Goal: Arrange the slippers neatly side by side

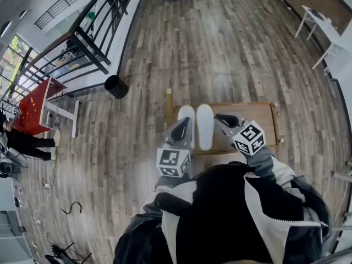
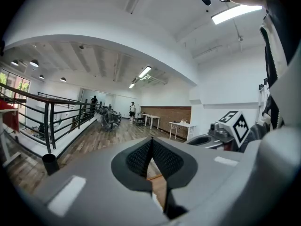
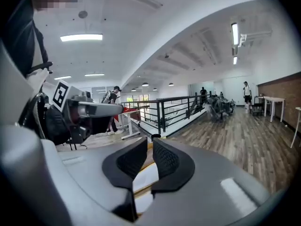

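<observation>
2 white slippers (image 1: 204, 126) lie side by side near the left edge of a low wooden table (image 1: 258, 120). The left gripper (image 2: 151, 142) has its jaws pressed together on nothing. The right gripper (image 3: 149, 145) has its jaws slightly apart and empty.

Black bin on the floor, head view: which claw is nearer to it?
Left. The left claw overlaps the left slipper, on the side toward the black bin. The right claw is beyond the right slipper, farther away.

In the head view, on the table (image 1: 261, 120), the left gripper (image 1: 181, 128) hides the near half of the left slipper (image 1: 186, 113).
</observation>
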The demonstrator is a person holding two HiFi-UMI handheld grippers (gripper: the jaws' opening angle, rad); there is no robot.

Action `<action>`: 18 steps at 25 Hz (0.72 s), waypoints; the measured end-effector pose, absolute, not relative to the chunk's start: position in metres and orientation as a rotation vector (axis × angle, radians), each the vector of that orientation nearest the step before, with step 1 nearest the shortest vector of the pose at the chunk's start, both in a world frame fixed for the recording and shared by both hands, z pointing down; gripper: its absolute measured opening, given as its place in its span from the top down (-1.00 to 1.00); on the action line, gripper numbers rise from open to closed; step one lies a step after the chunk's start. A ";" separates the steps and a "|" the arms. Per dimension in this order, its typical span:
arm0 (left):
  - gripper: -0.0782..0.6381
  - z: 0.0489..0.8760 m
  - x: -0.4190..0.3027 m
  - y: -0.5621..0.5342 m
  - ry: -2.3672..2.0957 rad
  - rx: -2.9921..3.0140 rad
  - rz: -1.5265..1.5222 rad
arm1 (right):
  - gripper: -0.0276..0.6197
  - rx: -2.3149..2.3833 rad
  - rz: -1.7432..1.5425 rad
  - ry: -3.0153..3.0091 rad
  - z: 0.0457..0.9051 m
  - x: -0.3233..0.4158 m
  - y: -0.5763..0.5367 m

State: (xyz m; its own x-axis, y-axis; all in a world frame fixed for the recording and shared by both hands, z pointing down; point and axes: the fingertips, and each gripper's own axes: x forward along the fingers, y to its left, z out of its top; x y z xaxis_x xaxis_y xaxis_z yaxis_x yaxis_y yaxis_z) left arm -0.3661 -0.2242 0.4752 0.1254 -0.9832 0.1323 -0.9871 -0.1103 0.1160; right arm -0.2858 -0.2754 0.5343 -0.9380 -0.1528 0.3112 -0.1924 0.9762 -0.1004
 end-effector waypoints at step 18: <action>0.75 0.465 -0.251 -0.296 -1.893 2.273 0.070 | 0.91 0.353 0.068 -2.879 0.497 -0.171 -0.323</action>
State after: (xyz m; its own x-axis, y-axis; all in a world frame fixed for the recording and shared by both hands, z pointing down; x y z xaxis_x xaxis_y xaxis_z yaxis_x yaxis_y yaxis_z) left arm -0.2512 -0.2963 0.4651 0.1867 -0.9705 0.1525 -0.9791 -0.1711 0.1095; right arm -0.1713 -0.3234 0.4969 -0.9420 -0.2323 0.2421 -0.2435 0.9697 -0.0171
